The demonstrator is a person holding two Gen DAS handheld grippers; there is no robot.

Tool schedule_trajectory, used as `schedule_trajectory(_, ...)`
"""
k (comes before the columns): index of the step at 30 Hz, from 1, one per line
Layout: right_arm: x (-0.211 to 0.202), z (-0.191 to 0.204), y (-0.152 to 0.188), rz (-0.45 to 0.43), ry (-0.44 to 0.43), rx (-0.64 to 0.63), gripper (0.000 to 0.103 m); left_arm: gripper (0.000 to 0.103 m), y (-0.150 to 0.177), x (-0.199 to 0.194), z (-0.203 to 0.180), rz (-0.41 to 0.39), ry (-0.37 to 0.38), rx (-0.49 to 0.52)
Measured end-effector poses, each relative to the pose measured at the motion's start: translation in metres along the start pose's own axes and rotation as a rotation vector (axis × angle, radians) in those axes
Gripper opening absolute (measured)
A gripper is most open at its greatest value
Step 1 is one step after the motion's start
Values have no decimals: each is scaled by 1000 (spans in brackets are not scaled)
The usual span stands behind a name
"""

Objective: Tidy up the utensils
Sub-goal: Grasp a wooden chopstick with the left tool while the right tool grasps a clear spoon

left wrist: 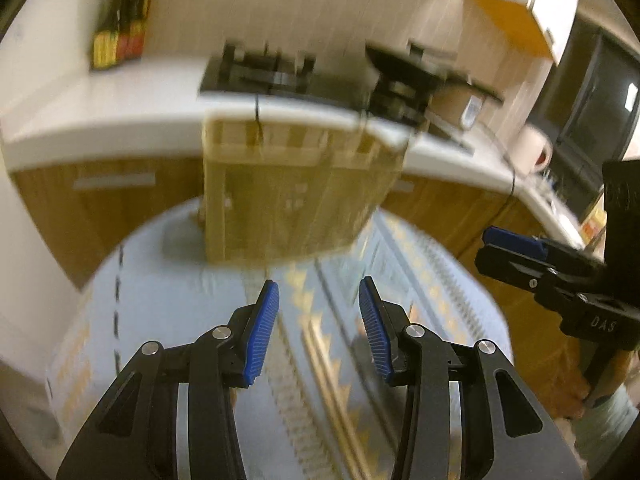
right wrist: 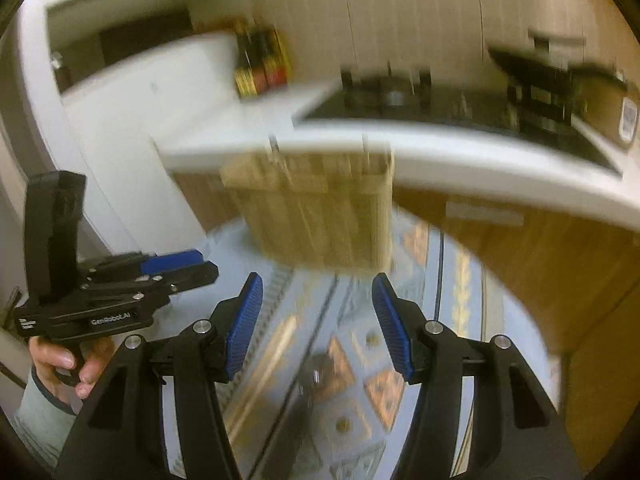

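Observation:
A tall wooden slatted utensil holder (left wrist: 288,196) stands on a round table with a light blue patterned cloth (left wrist: 160,312); it is blurred in both views, and also shows in the right wrist view (right wrist: 320,216). Thin dark handles stick up from its top. My left gripper (left wrist: 319,312) is open and empty, a short way in front of the holder. My right gripper (right wrist: 317,308) is open and empty, also facing the holder. Each gripper shows in the other's view: the right one (left wrist: 520,256) and the left one (right wrist: 176,268).
Behind the table runs a white kitchen counter (left wrist: 100,120) with a black gas hob (left wrist: 264,72), a dark pan (left wrist: 404,68), colourful boxes (left wrist: 120,24) and a white mug (left wrist: 532,148). Wooden cabinet doors (right wrist: 540,264) lie below the counter.

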State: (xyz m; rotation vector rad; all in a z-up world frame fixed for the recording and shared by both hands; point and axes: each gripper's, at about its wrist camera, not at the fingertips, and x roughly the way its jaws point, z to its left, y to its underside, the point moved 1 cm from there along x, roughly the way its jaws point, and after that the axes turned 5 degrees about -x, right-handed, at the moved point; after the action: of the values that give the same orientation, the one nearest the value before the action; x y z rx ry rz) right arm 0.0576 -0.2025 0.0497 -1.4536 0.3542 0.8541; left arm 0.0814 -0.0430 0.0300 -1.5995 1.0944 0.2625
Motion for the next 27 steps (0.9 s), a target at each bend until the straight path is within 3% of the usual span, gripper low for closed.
schedule_trajectory(2, 18, -2, 13, 91, -28, 29, 49, 40, 13, 13, 3, 59, -19, 6)
schedule_trajectory(4, 37, -2, 27, 181, -68, 53, 36, 40, 25, 26, 4, 113, -43, 25)
schedule_trajectory(7, 66, -2, 48, 297, -98, 83, 32, 39, 41, 42, 3, 167, -76, 69)
schedule_trajectory(11, 86, 3, 65, 385, -120, 99, 25, 33, 52, 54, 1, 203, -96, 101)
schedule_trajectory(16, 100, 12, 75, 421, -82, 54, 18, 32, 55, 63, 3, 220, -94, 109)
schedule_trajectory(27, 104, 29, 79, 415, -18, -42, 15, 32, 62, 73, -3, 244, -106, 147)
